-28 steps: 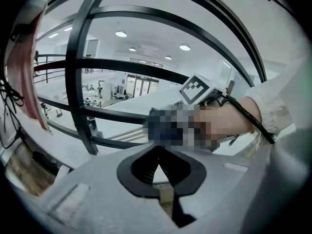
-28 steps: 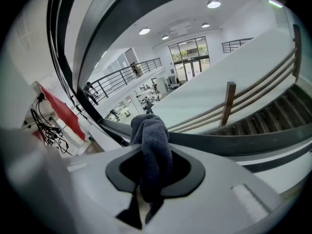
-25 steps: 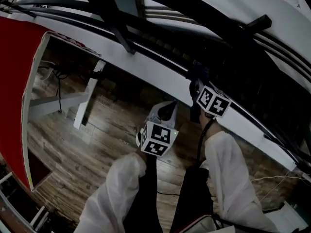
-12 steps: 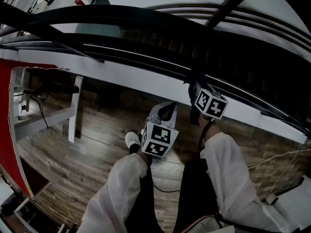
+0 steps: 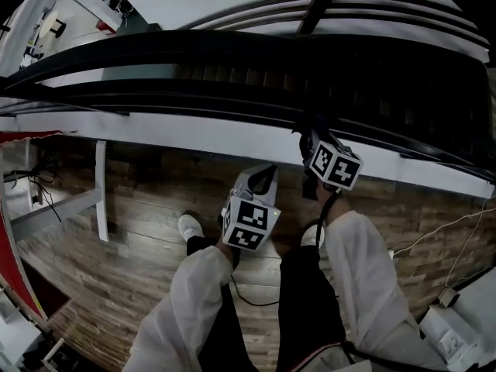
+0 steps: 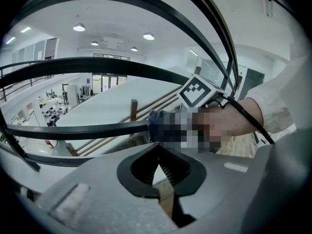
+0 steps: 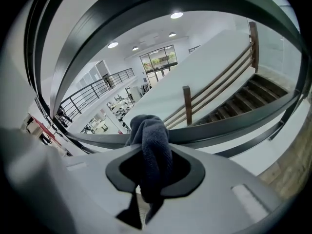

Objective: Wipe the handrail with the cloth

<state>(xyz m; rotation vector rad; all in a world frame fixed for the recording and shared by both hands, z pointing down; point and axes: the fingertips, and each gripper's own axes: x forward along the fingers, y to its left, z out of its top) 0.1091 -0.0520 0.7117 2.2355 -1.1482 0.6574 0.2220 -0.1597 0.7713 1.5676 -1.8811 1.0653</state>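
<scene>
Fingers of my right gripper (image 7: 155, 169) are clenched on the cloth (image 7: 151, 133), which I press against the handrail (image 7: 229, 126) for wiping. My left gripper (image 6: 158, 167) waits nearby, closed on nothing.

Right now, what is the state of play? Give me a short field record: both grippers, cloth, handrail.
Setting: dark handrail beside a staircase, wood floor below
Right gripper: jaws shut on the cloth, up at the rail
Cloth: dark, bunched, its top against the handrail
Left gripper: jaws together, nothing between them, held lower, off the rail
Task status: cloth in wiping position, right side only
</scene>
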